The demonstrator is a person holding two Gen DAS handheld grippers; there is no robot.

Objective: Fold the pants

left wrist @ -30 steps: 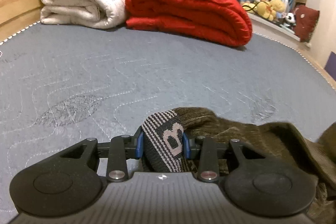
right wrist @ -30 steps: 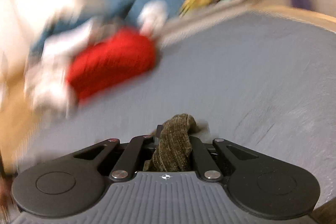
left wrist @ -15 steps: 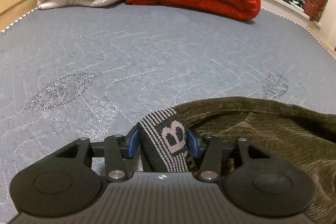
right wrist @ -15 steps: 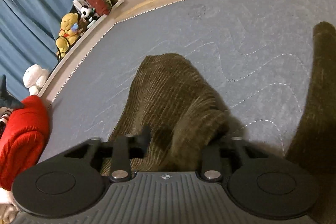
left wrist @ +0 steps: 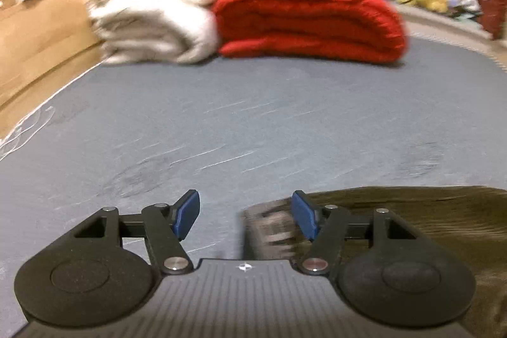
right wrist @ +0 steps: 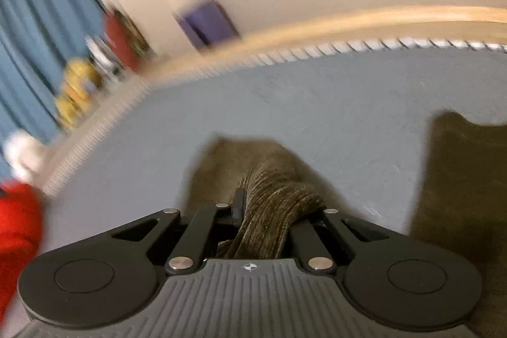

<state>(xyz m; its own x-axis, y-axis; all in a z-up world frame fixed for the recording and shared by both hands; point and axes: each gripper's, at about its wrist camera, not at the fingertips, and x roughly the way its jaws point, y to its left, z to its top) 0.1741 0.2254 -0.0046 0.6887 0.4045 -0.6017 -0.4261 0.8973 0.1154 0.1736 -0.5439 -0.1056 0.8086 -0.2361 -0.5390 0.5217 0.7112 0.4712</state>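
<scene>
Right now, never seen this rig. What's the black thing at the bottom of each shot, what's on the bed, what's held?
There is no robot arm. A person holds a two-finger gripper in each hand, and each carries a fisheye camera looking forward along its fingers. The black shape at the bottom of each picture is that gripper's own body.

The left view shows the left gripper open: its blue pads stand apart with nothing between them. The striped waistband of the olive pants lies blurred beside the right pad, on the grey mattress. At the far end sit a folded white blanket and a red blanket.

The right view shows the right gripper shut on a bunch of the pants' fabric. Another part of the pants lies to the right.
</scene>
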